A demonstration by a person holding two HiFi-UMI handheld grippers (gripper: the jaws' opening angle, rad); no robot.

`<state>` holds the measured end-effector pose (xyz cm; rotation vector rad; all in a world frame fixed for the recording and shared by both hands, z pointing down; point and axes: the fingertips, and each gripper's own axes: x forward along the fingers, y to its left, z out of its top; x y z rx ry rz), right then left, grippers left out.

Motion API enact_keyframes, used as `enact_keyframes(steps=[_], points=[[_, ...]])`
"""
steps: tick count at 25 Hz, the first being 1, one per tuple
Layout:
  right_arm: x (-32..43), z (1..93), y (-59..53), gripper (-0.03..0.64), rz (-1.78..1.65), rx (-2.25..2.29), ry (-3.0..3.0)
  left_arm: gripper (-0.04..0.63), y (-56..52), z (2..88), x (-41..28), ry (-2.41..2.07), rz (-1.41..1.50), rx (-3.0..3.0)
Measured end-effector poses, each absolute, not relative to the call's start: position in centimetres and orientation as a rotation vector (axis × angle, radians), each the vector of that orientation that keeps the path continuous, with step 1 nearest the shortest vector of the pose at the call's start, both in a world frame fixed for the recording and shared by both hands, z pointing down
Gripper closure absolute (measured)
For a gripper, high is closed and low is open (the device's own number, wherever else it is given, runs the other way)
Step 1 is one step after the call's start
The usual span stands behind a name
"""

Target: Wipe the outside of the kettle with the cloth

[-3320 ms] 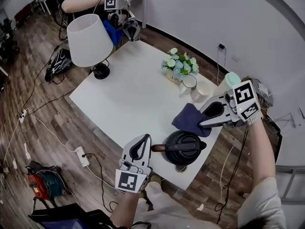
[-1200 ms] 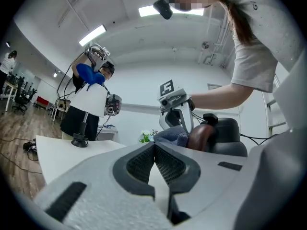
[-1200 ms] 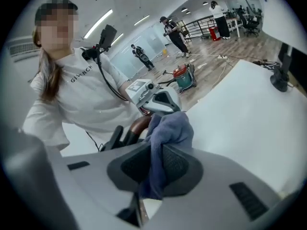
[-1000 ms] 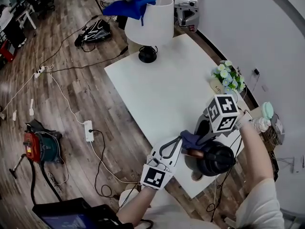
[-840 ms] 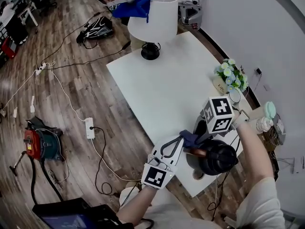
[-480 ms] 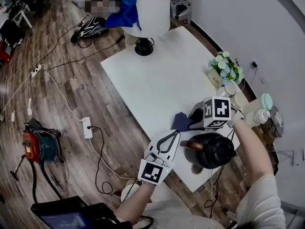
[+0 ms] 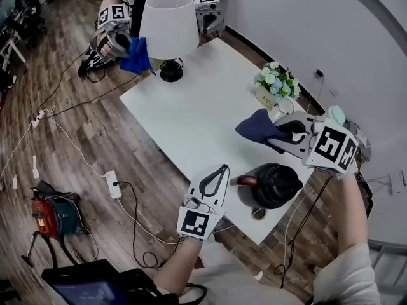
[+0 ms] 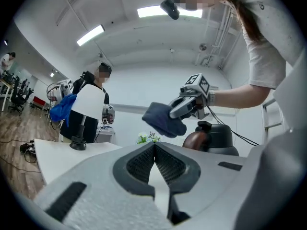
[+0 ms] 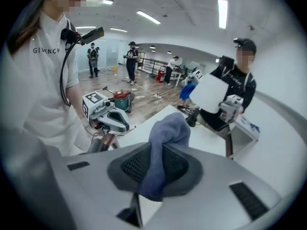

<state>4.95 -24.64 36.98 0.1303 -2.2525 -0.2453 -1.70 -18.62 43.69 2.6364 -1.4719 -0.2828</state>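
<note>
- As I look down through the head view, the black kettle (image 7: 270,186) stands near the front edge of the white tabletop (image 7: 203,107), with its brown part turned towards my left gripper (image 7: 222,168).
- That gripper lies just beside the kettle, low at the table's edge, and I see nothing in it.
- My right gripper (image 7: 272,134) is raised beyond the kettle and holds the dark blue cloth (image 7: 256,126), which is clear of the kettle.
- Further back on the tabletop are a lamp (image 7: 168,24) and a pot of flowers (image 7: 275,81).
- Another person by the lamp holds a bright blue rag (image 7: 135,56).
- In the left gripper view, my jaws are closed tip to tip with nothing between them.
- Past them I see the cloth (image 8: 163,119) hanging from the right gripper (image 8: 189,102), above and to the left of the kettle (image 8: 218,138).
- In the right gripper view, my jaws are clamped on the cloth (image 9: 160,162), which bunches up above the pads and hangs down between them.
- The left gripper (image 9: 108,116) shows beyond, at the table's edge.
</note>
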Motion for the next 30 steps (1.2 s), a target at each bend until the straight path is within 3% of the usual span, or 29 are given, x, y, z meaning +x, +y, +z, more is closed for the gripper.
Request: enact_keyframes(steps=[3, 10, 18, 30], points=[[6.5, 32.3, -22.0, 0.561, -0.284, 0.323, -2.312, 0.589, -18.0, 42.5, -2.0, -1.449, -0.284, 2.650], [9.9, 26.9, -14.6, 0.561, 0.007, 0.881, -2.676, 0.588, -16.8, 41.9, -1.0, -1.367, -0.247, 2.759], [8.1, 36.0, -8.9, 0.561, 0.271, 1.294, -2.625, 0.589, -16.0, 41.9, -0.1, -1.310, -0.255, 2.755], [5.5, 45.6, -8.8, 0.561, 0.021, 1.237, -2.322, 0.588, -15.3, 44.3, -0.4, -1.289, -0.198, 2.730]])
